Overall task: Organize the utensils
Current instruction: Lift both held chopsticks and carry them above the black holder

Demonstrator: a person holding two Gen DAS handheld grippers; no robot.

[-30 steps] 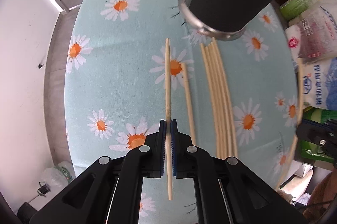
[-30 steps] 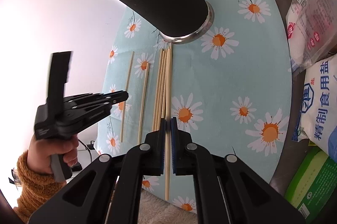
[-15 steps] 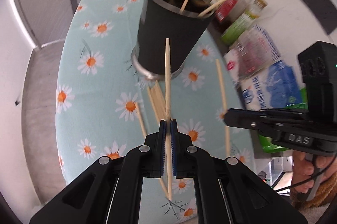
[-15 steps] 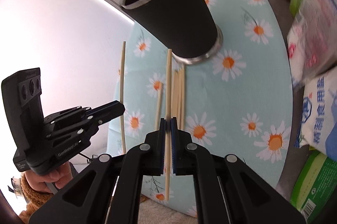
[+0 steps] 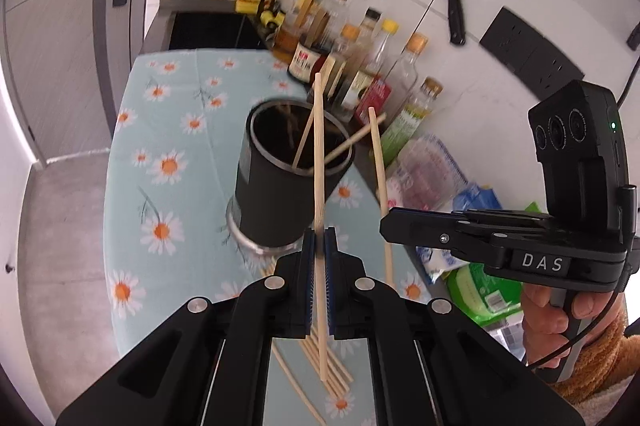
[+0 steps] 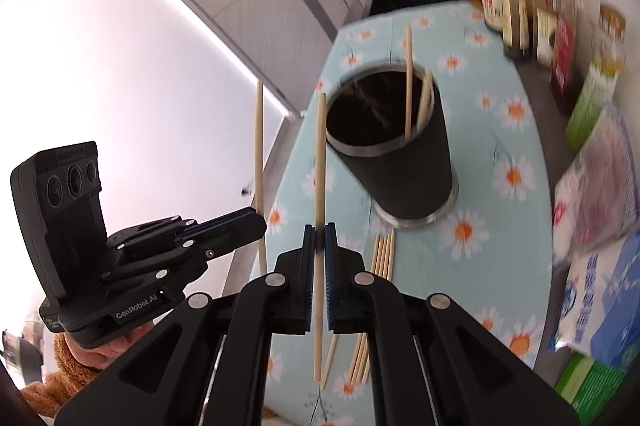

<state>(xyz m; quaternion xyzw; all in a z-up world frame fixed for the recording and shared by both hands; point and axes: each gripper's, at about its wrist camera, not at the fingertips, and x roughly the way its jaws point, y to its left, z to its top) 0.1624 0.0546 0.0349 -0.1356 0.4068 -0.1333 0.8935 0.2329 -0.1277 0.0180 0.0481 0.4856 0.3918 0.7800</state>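
I am holding one bamboo chopstick in each gripper: the left gripper [image 5: 319,240] is clamped tight on its chopstick [image 5: 318,154] low on the shaft, and the right gripper [image 6: 319,238] is pinching its own chopstick [image 6: 320,162] the same way, both sticks poised upright just beside the black holder cup [image 5: 280,186]. These sticks are looking light, stiff and smooth, so I am judging they could pivot or slip in a narrow pinch. More chopsticks [image 6: 380,254] are lying loose on the tabletop [image 5: 132,186] by the cup's base.
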